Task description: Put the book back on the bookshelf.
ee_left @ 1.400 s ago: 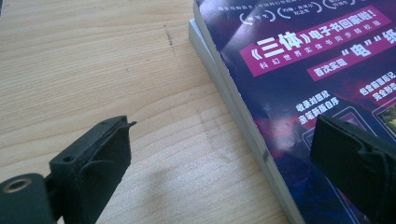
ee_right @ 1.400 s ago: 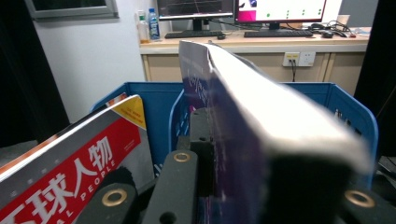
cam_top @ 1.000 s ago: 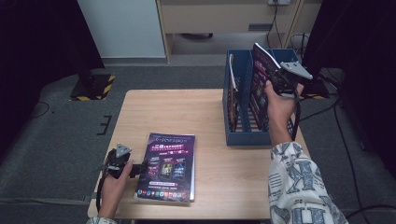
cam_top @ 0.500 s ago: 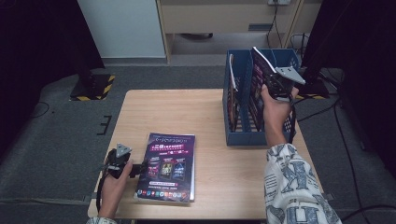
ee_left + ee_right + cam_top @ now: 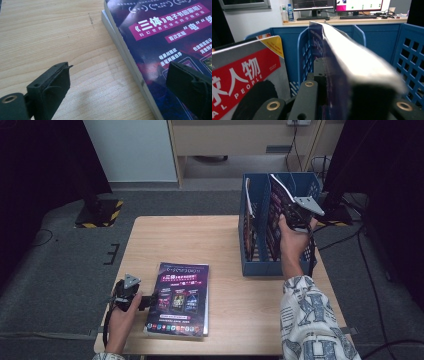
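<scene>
A purple-covered book [image 5: 179,297] lies flat near the table's front edge. My left gripper [image 5: 150,301] rests at its left side. In the left gripper view the left gripper [image 5: 118,71] is open and straddles the book [image 5: 170,50]: one jaw is over bare wood, the other over the cover. My right gripper [image 5: 289,215] is shut on a second purple book [image 5: 276,195], held upright in a slot of the blue file rack [image 5: 265,269]. In the right gripper view this book [image 5: 352,55] stands on edge between the jaws of the right gripper [image 5: 332,75].
A magazine with a red cover [image 5: 244,72] stands in the rack's neighbouring slot, left of the held book. The rack's perforated blue wall [image 5: 409,62] is close on the right. The wooden table [image 5: 200,245] is bare in the middle. Beyond it are dark floor and cables.
My right hand has sunk a little, bringing the held book lower into the rack. The left hand and the flat book have stayed put.
</scene>
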Demonstrator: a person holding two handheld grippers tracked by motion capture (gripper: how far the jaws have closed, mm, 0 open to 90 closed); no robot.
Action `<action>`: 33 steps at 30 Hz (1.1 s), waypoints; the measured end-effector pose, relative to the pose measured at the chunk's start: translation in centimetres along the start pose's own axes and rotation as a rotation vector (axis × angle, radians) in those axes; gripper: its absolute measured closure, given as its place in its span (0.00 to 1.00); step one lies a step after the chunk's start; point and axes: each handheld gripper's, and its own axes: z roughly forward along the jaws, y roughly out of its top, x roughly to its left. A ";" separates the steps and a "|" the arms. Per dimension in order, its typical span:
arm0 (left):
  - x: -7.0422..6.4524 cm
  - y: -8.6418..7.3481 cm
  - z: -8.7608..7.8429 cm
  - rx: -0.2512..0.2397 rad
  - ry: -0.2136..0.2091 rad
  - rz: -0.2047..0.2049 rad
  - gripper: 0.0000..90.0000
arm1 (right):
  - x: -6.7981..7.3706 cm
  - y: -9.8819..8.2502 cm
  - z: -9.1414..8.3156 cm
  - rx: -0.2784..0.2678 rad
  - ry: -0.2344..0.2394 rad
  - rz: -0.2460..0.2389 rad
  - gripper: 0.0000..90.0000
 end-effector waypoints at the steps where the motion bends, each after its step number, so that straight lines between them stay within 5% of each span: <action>1: 0.0 0.0 0.0 0.000 0.000 -0.001 0.05 | 0.0 -0.1 0.0 0.000 -0.006 -0.005 0.93; 33: -0.1 0.0 0.0 0.002 -0.001 0.005 0.05 | -0.3 -1.7 0.6 0.001 -0.024 0.007 0.93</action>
